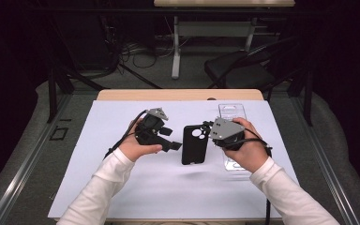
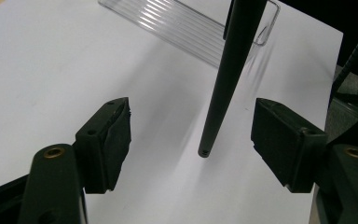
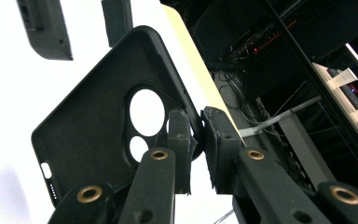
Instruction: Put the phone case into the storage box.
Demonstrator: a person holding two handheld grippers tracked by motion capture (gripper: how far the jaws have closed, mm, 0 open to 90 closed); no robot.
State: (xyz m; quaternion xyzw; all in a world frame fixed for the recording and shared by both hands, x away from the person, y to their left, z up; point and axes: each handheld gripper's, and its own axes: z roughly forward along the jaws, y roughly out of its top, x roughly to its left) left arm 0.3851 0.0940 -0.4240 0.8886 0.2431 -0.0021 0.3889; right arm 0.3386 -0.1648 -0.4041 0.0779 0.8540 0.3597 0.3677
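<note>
A black phone case (image 1: 194, 144) with round camera cut-outs hangs over the white sheet (image 1: 122, 187) in mid-table. My right gripper (image 1: 211, 129) is shut on its rim beside the camera holes (image 3: 198, 144). In the right gripper view the case's (image 3: 88, 126) hollow inside faces me. In the left gripper view the case (image 2: 228, 70) shows edge-on as a thin dark bar. It stands between the pads (image 2: 116, 135) of my left gripper (image 2: 191, 140), which is open, and there is a gap on each side. That left gripper (image 1: 174, 145) sits just left of the case.
A clear ribbed plastic tray (image 1: 232, 115) lies on the sheet under the right hand, also seen behind the case (image 2: 191, 28). The wooden table edge (image 1: 178, 95) runs along the back. A dark chair (image 1: 236, 68) and desk legs stand beyond.
</note>
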